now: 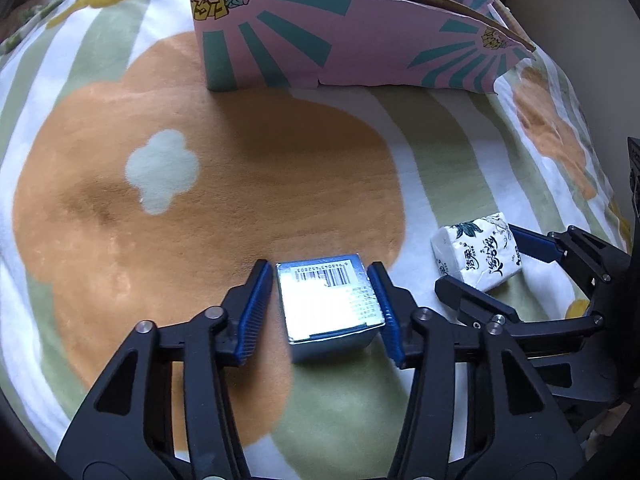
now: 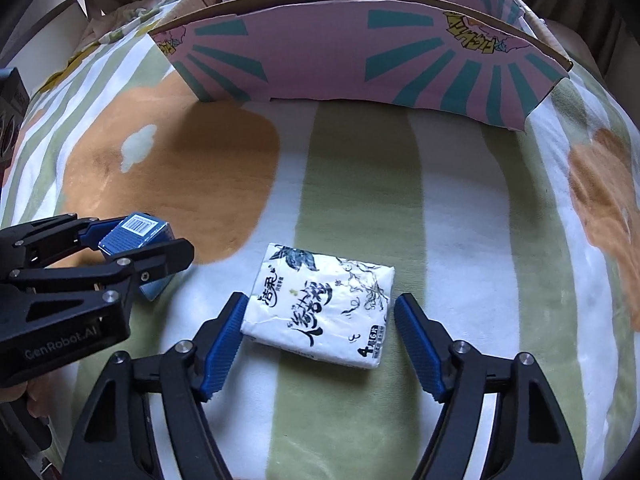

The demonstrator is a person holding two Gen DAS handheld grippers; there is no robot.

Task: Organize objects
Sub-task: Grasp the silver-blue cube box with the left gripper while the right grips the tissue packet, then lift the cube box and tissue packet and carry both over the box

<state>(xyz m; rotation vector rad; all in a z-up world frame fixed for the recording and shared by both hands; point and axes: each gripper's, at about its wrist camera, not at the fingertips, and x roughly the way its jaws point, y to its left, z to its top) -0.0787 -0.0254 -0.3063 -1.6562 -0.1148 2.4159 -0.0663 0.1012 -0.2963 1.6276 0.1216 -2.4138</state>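
Surface: a bed covered by a plush blanket (image 2: 360, 184) with green and white stripes and orange flower shapes.
Left tool (image 1: 320, 312): jaws spread either side of a small blue box (image 1: 328, 300); the blue pads stand just beside the box walls, with a narrow gap visible on the left side, so no firm grip shows.
Small blue box: rests on the blanket at the edge of the large orange flower, barcode face upward; also seen in the right wrist view (image 2: 134, 236) between the left tool's fingers.
Right tool (image 2: 320, 344): jaws wide apart, straddling a tissue pack (image 2: 320, 304); the left pad lies right at the pack's corner, the right pad stands clear of it.
Tissue pack: white wrapper with black calligraphy and leaf print, lying flat on a green stripe, just right of the blue box; visible from the left wrist too (image 1: 476, 256).
Cardboard box (image 2: 360, 60): pink with teal rays, open-topped, standing at the far side of the blanket, well apart from both items.
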